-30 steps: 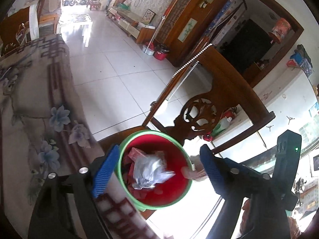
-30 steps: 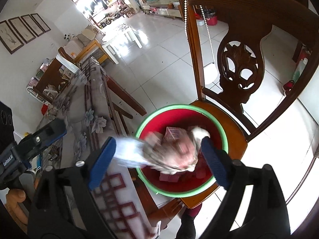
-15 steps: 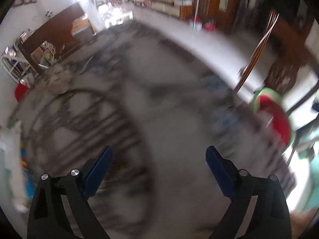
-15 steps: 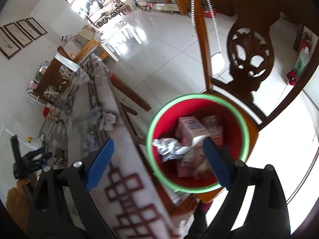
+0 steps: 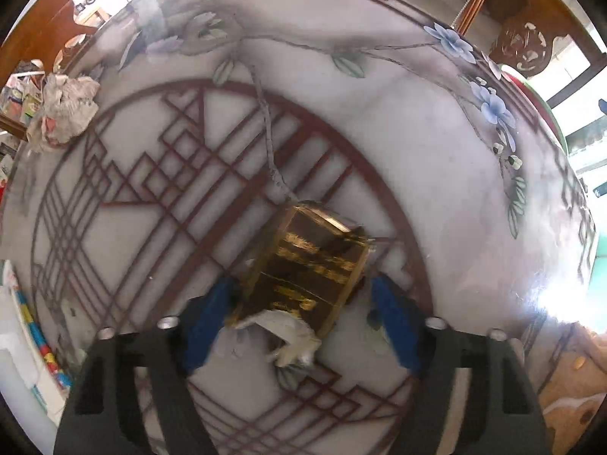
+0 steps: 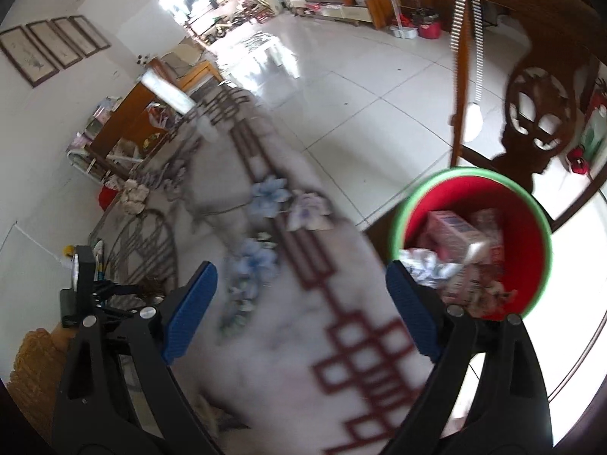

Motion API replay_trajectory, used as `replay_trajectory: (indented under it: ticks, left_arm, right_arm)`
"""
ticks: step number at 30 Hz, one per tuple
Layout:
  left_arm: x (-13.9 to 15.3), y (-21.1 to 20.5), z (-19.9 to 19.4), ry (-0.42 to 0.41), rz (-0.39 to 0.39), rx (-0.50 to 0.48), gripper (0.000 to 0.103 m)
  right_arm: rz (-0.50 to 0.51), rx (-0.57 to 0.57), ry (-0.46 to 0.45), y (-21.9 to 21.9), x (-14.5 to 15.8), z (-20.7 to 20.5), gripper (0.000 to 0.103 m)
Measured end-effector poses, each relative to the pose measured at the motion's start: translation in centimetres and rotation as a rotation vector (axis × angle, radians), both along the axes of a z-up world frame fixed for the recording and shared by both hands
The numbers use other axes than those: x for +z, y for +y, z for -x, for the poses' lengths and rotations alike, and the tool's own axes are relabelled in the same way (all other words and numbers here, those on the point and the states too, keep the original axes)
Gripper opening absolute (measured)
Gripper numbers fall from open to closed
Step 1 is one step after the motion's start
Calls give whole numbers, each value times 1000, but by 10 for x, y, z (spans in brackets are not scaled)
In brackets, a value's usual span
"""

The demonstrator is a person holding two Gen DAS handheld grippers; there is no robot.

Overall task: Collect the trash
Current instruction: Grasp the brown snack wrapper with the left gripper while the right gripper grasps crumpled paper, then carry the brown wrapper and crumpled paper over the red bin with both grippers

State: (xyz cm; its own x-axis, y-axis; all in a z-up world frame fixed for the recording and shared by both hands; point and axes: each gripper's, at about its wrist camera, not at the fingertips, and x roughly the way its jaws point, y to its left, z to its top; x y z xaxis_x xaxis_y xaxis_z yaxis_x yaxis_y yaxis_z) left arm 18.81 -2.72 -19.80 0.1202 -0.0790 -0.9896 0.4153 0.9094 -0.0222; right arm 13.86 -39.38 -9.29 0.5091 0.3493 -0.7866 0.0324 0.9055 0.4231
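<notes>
**A:** What does the left camera show?

**B:** The left gripper (image 5: 303, 303) points straight down at a patterned table (image 5: 417, 144). A gold box (image 5: 311, 261) lies between its blue fingers (image 5: 206, 318), with a scrap of white paper (image 5: 292, 337) at the box's near end. The jaws have just been closing around the box. The left pad looks to be touching its side, while a small gap shows on the right, so I judge it not yet pinched.

**B:** A crumpled paper wad (image 5: 62, 110) lies well apart, at ten o'clock near the table edge.

**A:** And the right?

**B:** The right gripper (image 6: 299, 314) is spread wide and empty over the table. The red bin (image 6: 531, 227) with a green rim stands at two o'clock, already holding cartons and foil.

**A:** How should the grab go?

**B:** Centre the box between the pads, squeeze evenly on its flat sides, then lift straight up so the loose paper does not snag.
</notes>
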Motion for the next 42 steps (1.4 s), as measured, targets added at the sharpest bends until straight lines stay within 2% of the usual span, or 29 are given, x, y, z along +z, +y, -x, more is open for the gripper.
replay_trajectory:
  ticks: [5, 8, 10, 14, 15, 17, 21, 25, 27, 28, 29, 30, 31, 33, 36, 42]
  left_arm:
    - [6, 25, 7, -49, 177, 102, 49]
    - [20, 43, 29, -129, 307, 224, 47]
    - [26, 55, 41, -168, 362, 303, 47]
    - [31, 80, 70, -257, 419, 519, 47]
    - [29, 88, 79, -268, 439, 605, 47]
    - [22, 98, 89, -273, 474, 702, 47]
    - [15, 110, 96, -282, 492, 777, 47]
    - [16, 116, 90, -308, 473, 793, 47]
    - [18, 121, 87, -316, 467, 808, 47]
    - [18, 123, 85, -324, 460, 815, 47]
    - [19, 125, 85, -335, 454, 820, 47]
    - [20, 125, 83, -342, 449, 823, 47]
    - [22, 126, 83, -356, 444, 827, 47]
    - [28, 127, 85, -381, 435, 829, 47]
    - [37, 125, 87, -409, 422, 825, 47]
    - [60, 108, 97, -451, 419, 802, 47]
  right_arm:
    - [-4, 111, -6, 76, 13, -33, 89]
    - [-4, 212, -15, 135, 22, -61, 89]
    - [10, 286, -24, 179, 28, -84, 89]
    - [56, 421, -55, 277, 31, -134, 91]
    - [72, 441, -66, 307, 29, -151, 92]
    - [76, 465, -58, 348, 20, -178, 93]
    - [133, 505, -8, 437, -17, -233, 93]
    - [158, 534, 14, 488, -45, -258, 92]
    - [169, 568, 57, 507, -59, -263, 64]
    - [187, 582, 71, 512, -64, -263, 59]
    - [217, 588, 50, 513, -64, -261, 45]
    - [218, 605, 29, 511, -61, -259, 38]
    - [200, 624, 22, 507, -58, -256, 35]
    - [165, 638, -15, 488, -44, -245, 34]
    - [167, 665, -92, 450, -16, -214, 34]
    - [168, 679, -120, 357, 20, -138, 34]
